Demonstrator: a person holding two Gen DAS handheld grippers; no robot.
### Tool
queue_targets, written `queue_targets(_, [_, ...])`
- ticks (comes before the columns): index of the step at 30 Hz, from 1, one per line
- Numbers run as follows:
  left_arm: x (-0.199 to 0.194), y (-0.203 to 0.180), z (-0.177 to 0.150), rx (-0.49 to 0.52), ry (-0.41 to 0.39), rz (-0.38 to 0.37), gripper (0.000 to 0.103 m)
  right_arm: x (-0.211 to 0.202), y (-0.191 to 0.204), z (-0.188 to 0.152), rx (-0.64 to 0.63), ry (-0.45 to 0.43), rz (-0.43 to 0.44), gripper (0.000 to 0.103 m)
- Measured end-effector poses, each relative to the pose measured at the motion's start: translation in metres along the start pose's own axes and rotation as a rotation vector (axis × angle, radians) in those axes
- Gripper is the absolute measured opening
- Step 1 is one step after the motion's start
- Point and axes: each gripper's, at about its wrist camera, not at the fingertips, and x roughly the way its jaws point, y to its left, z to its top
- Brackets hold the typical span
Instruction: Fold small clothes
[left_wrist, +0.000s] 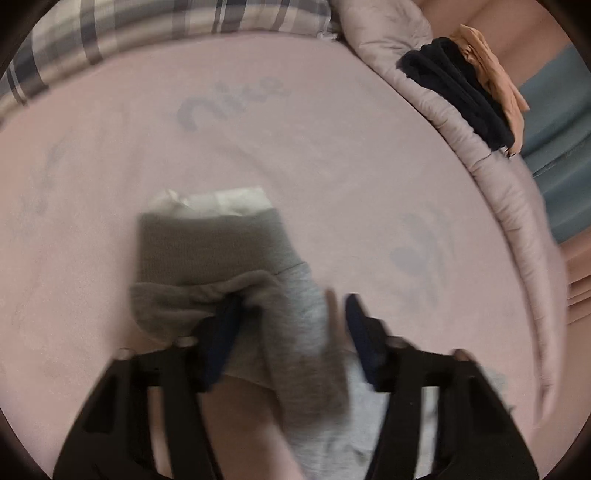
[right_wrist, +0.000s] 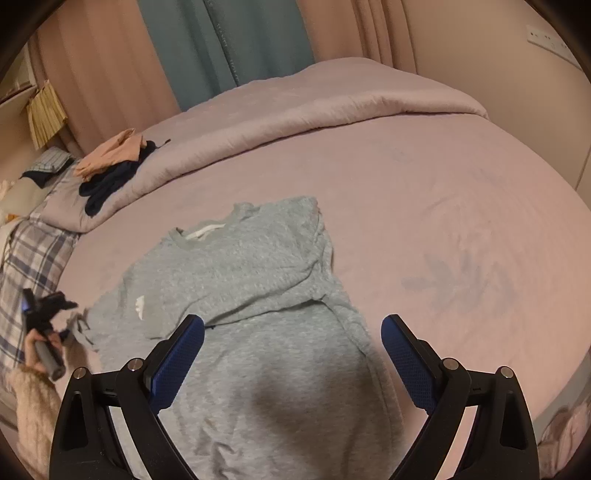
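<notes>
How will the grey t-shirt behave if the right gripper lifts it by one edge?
Likely floppy: the grey t-shirt lies creased on the bed, so it should drape and unfold. Probably light. The open right gripper hovers above it; its textured pads should grip the knit.

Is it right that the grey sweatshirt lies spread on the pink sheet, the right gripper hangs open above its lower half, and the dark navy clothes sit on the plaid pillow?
Not quite. In the right wrist view the dark navy clothes lie on the folded pink duvet, not the plaid pillow. The grey sweatshirt on the pink sheet and the open right gripper are as stated.
</notes>
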Motion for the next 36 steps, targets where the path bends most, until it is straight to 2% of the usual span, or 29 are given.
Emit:
queue_targets(1, [-0.002, 0.0, -0.001, 0.027, -0.024, 0.028, 0.023, 0.0, -0.001, 0.0, -0.002, 0.001, 0.002, 0.096])
queue_targets(2, [-0.004, 0.005, -0.003, 0.036, -0.039, 0.025, 0.015, 0.001, -0.001, 0.0, -0.002, 0.004, 0.002, 0.096])
queue_targets(4, [-0.008, 0.022, -0.004, -0.028, -0.035, -0.043, 0.01, 0.004, -0.002, -0.001, 0.002, 0.009, -0.003, 0.096])
queue_targets(7, [-0.032, 0.05, -0.01, -0.123, -0.07, -0.142, 0.008, 0.004, -0.001, -0.002, 0.005, 0.008, 0.011, 0.096])
queue_targets(12, [-0.077, 0.082, -0.039, -0.214, -0.153, -0.278, 0.008, 0.0, 0.003, -0.004, -0.012, -0.002, 0.024, 0.096])
queue_targets(16, [-0.079, 0.121, -0.071, -0.353, -0.158, -0.386, 0.01, 0.001, 0.005, -0.005, -0.014, 0.0, 0.041, 0.096])
queue_targets(19, [-0.064, 0.14, -0.088, -0.432, -0.097, -0.358, 0.013, 0.002, 0.009, -0.007, -0.021, 0.007, 0.057, 0.096])
queue_targets(22, [-0.068, 0.152, -0.103, -0.467, -0.11, -0.371, 0.011, 0.001, 0.013, -0.009, -0.036, 0.007, 0.066, 0.096])
queue_targets(24, [-0.075, 0.153, -0.105, -0.451, -0.123, -0.351, 0.017, -0.001, 0.013, -0.009, -0.038, 0.004, 0.068, 0.096])
queue_targets(25, [-0.077, 0.152, -0.104, -0.441, -0.13, -0.342, 0.027, -0.001, 0.012, -0.009, -0.036, 0.003, 0.067, 0.096])
queue_targets(26, [-0.082, 0.149, -0.103, -0.428, -0.14, -0.342, 0.043, -0.001, 0.011, -0.009, -0.03, 0.003, 0.064, 0.096])
queue_targets(27, [-0.083, 0.148, -0.101, -0.422, -0.148, -0.349, 0.052, -0.001, 0.01, -0.009, -0.026, 0.002, 0.062, 0.096])
queue_targets(28, [-0.086, 0.149, -0.099, -0.418, -0.161, -0.354, 0.069, -0.001, 0.009, -0.009, -0.021, 0.001, 0.062, 0.096])
queue_targets(29, [-0.089, 0.148, -0.097, -0.418, -0.179, -0.347, 0.08, -0.001, 0.008, -0.01, -0.019, 0.002, 0.063, 0.096])
queue_targets(32, [-0.089, 0.157, -0.092, -0.449, -0.209, -0.302, 0.084, -0.002, 0.008, -0.011, -0.022, 0.003, 0.065, 0.096])
queue_targets(36, [-0.079, 0.171, -0.08, -0.517, -0.191, -0.331, 0.084, -0.002, 0.008, -0.012, -0.025, 0.005, 0.071, 0.096])
